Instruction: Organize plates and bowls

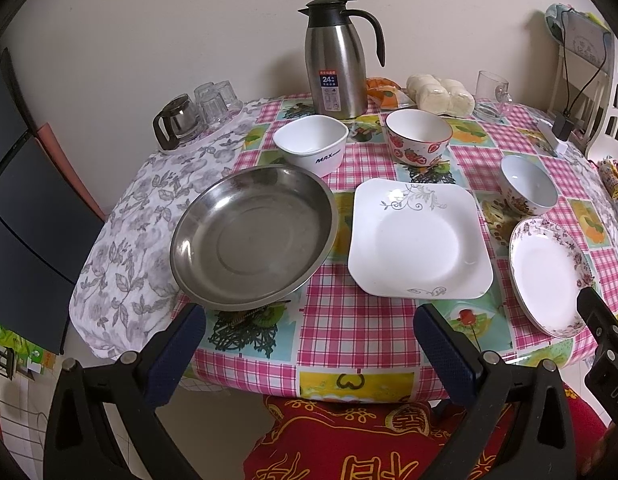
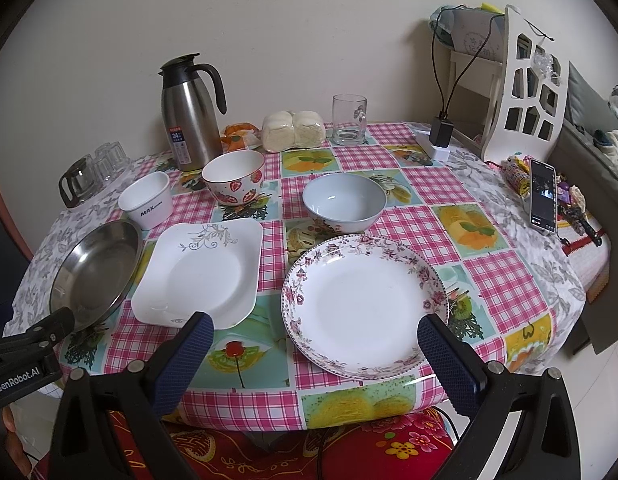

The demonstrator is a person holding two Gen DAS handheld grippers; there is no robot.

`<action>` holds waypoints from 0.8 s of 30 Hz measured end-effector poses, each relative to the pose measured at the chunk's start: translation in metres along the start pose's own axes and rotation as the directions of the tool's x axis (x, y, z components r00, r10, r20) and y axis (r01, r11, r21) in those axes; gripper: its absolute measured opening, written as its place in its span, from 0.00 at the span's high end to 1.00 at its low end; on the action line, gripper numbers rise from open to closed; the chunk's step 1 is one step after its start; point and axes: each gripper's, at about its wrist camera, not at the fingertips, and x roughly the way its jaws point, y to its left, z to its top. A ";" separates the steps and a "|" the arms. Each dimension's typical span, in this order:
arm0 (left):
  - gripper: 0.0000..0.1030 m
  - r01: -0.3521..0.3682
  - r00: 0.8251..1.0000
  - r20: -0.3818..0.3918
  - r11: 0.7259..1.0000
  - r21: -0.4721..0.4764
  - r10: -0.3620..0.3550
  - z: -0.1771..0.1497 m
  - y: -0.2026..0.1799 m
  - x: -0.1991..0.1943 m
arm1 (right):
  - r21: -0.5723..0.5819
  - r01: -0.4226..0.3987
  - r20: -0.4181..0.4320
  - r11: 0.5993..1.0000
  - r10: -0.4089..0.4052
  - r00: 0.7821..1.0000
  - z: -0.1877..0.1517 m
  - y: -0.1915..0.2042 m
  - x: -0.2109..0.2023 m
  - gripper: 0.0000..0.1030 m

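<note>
Risk: steel dish point(image 1: 253, 236) sits half on bunched floral cloth point(image 1: 149, 208), so nudge could tip it; flowered plate point(image 2: 363, 304) near table edge, may slide off glossy tablecloth point(image 2: 409, 216). Left gripper point(image 1: 309, 344) wide apart, empty, short of dishes. Right gripper point(image 2: 315, 354) wide apart; possibly brushing plate rim, hard to tell.

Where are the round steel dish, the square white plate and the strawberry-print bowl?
round steel dish point(image 1: 251, 240), left wrist view, flat centre.
square white plate point(image 1: 419, 240), left wrist view, middle of the well.
strawberry-print bowl point(image 2: 233, 184), right wrist view, outer wall below the rim.
</note>
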 end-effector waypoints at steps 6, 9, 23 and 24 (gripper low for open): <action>0.00 0.002 1.000 -0.001 1.000 -0.002 -0.002 -0.001 0.001 0.000 | 0.000 0.001 0.000 1.000 -0.001 1.000 0.000 0.000 0.000 0.00; 0.00 0.011 1.000 -0.007 1.000 -0.007 -0.011 -0.002 0.003 0.002 | -0.001 0.000 -0.004 1.000 0.000 1.000 -0.001 0.000 0.000 0.00; 0.00 0.054 0.997 0.074 0.968 -0.244 -0.037 0.051 0.056 0.010 | -0.069 -0.075 0.023 0.995 0.077 0.997 0.033 0.030 0.011 0.00; 0.00 0.054 0.995 0.096 0.960 -0.276 -0.028 0.057 0.063 0.010 | -0.071 -0.084 0.027 0.994 0.086 0.996 0.038 0.034 0.013 0.00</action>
